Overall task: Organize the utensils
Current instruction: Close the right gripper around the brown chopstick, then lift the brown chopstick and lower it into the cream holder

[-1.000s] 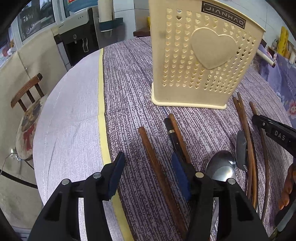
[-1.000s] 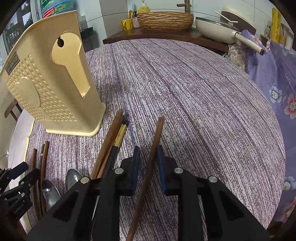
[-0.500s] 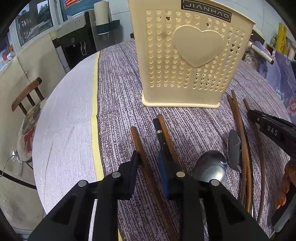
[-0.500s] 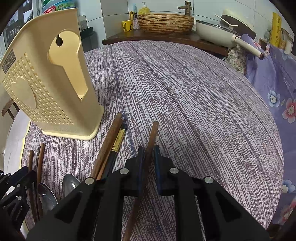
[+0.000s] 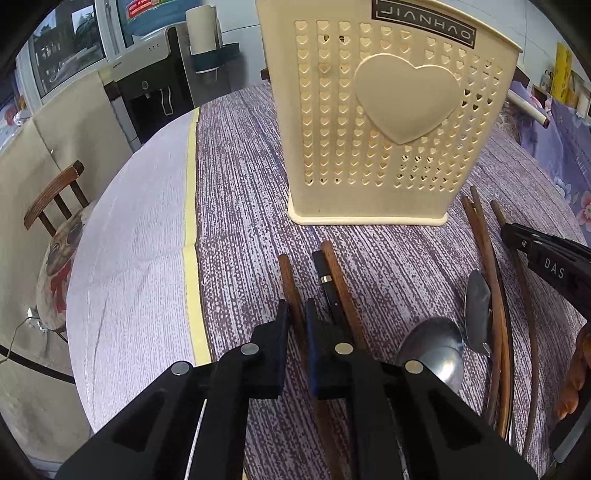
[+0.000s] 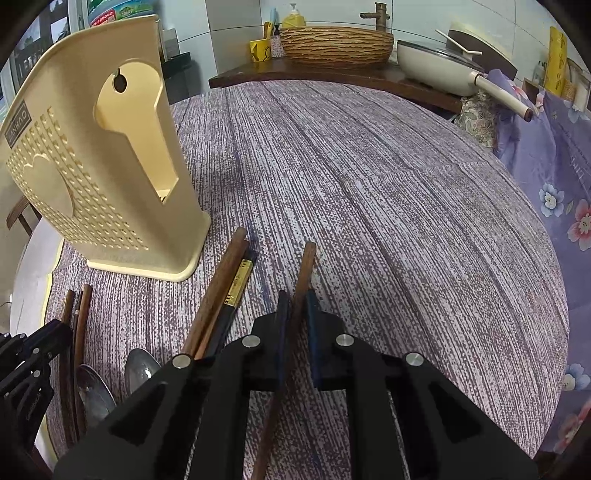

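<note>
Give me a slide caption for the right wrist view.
Right gripper shut on a brown chopstick lying on the purple tablecloth, beside the cream utensil holder.

Wooden chair (image 5: 55, 199) beside bright window (image 5: 66, 48)

Around my table: the room beyond the work

I see a purple-speckled tablecloth (image 6: 406, 221) over a paler cloth (image 5: 140, 221) edged with a yellow strip. A wooden chair (image 5: 51, 199) with a pug-print cushion (image 5: 59, 254) stands beside the table, and a water dispenser (image 5: 147, 96) behind it. On a dark wooden counter (image 6: 332, 75) I see a woven basket (image 6: 336, 42), a yellow mug (image 6: 260, 50), a soap bottle (image 6: 293, 16) and a cream pan (image 6: 439, 66). Floral purple fabric (image 6: 554, 177) hangs nearby.
</note>
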`<state>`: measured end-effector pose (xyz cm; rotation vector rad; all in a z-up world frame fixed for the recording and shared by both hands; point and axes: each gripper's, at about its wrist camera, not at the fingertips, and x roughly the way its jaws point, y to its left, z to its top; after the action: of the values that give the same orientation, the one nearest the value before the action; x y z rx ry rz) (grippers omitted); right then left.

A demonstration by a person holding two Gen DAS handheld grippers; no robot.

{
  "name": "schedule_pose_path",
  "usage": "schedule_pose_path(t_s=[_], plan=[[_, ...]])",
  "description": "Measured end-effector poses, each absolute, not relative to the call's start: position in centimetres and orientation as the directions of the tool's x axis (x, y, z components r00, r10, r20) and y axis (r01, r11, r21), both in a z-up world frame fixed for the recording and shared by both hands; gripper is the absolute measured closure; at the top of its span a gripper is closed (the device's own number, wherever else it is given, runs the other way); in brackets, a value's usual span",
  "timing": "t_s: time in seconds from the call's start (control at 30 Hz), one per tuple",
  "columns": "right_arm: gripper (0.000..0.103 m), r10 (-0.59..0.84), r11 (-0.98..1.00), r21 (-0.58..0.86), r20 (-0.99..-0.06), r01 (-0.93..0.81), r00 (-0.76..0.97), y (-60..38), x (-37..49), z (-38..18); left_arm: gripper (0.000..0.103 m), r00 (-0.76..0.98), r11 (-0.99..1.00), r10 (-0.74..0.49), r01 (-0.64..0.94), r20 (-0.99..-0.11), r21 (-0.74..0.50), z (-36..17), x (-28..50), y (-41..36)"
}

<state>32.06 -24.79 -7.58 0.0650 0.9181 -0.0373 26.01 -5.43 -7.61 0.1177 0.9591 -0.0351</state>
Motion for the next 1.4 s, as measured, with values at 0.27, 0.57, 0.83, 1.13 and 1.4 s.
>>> schedule_pose_path(t_s=[0.27,0.57,0.83,1.13,1.4], plan=[[0.093,0.009,0.997,0.057,-0.789,0.059,0.614,-24.8,32.2,-7.6,0.095,0.576,0.994,0.017,0.079,-0.817,0.077,-7.6,26.6,-5.3],[0.095,0.097,0.985,0.164,-0.757,0.045,0.646,-25.6,32.2,-7.2,0.095,0.585,0.998,-0.012,0.054,-0.811,0.024,-6.9,27.4,-4.5],[0.095,0.151,0.973,0.229,-0.688,0.014,0.709,-26.6,31.5,-4.0,0.095,0.65,1.0,-0.023,0.028,-0.76,-0.007,-4.0,27.3,-3.1],[0.095,0.21,0.965,0.248,-0.52,-0.089,0.828,-27.5,28.1,2.9,0.095,0.753,0.999,-0.042,0.032,-0.657,-0.028,1.3,25.7,-2.5],[0.095,0.278,0.95,0.248,-0.407,-0.188,0.87,-27.6,24.9,8.2,0.095,0.826,0.998,-0.068,0.052,-0.559,-0.044,5.7,23.3,-2.6]])
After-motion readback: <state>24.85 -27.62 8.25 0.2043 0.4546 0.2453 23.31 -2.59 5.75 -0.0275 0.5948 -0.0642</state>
